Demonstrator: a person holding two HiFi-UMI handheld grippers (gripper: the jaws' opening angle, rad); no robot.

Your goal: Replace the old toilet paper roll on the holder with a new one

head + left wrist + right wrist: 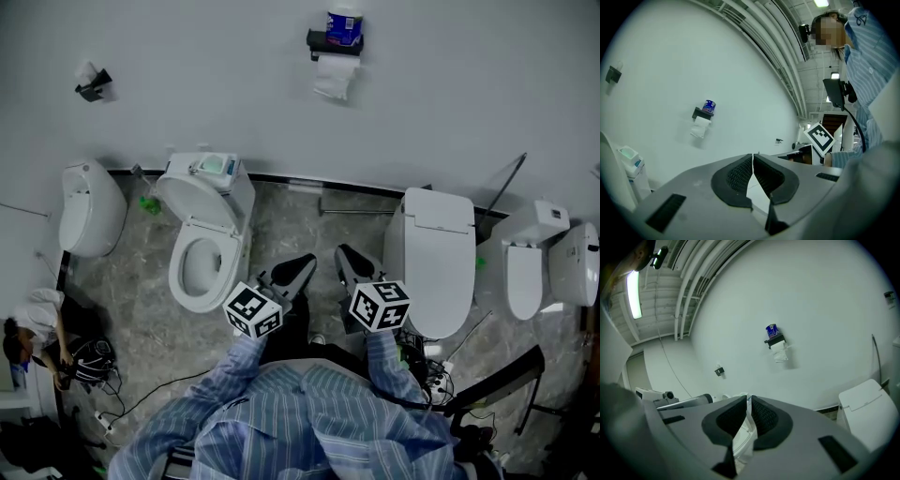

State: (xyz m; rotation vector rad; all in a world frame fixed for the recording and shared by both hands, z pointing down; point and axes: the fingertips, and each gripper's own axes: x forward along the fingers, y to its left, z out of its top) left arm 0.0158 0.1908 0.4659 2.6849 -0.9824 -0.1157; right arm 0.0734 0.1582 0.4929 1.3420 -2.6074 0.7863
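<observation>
A black paper holder [330,42] is fixed high on the white wall. A blue-wrapped new roll [344,26] stands on top of it, and the old roll's white paper [335,80] hangs below. My left gripper [298,269] and right gripper [349,260] are side by side over the floor, well short of the wall, both shut and empty. In the left gripper view the holder [700,114] with the blue roll [709,106] is far ahead, left of the shut jaws [753,156]. In the right gripper view the holder [774,340] and blue roll [771,330] lie above the shut jaws [748,397].
An open toilet [202,253] stands left of my grippers and a closed toilet [436,262] right of them. A urinal [89,208] and a second wall holder [92,84] are at far left, with more fixtures [530,267] at far right. A person [37,328] crouches lower left by floor cables.
</observation>
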